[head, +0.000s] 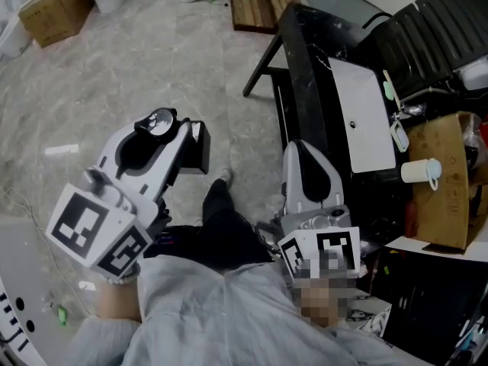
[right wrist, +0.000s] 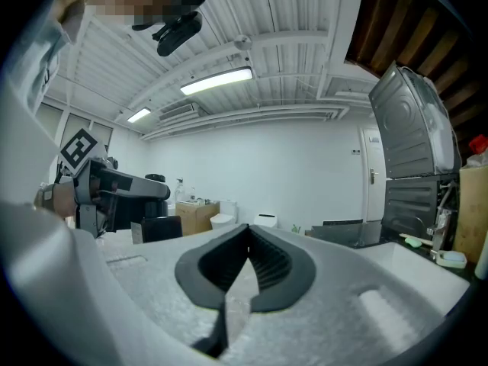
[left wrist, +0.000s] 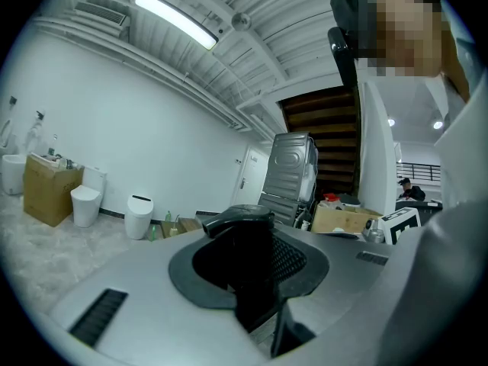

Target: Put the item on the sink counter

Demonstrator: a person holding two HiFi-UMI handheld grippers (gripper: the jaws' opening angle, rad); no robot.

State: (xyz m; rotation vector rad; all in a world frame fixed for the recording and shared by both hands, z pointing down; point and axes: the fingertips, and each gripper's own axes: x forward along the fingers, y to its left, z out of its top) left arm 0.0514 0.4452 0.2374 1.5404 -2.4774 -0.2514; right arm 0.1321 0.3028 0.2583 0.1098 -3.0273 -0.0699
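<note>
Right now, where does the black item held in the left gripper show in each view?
Head view: black item left of centre, at the left gripper's tip.
Left gripper view: bottom centre, gripped between the jaws.
Right gripper view: low at left, a dark block.
Shared landmark: cardboard box, top left in the head view, far left in the left gripper view, just left of centre in the right gripper view.
</note>
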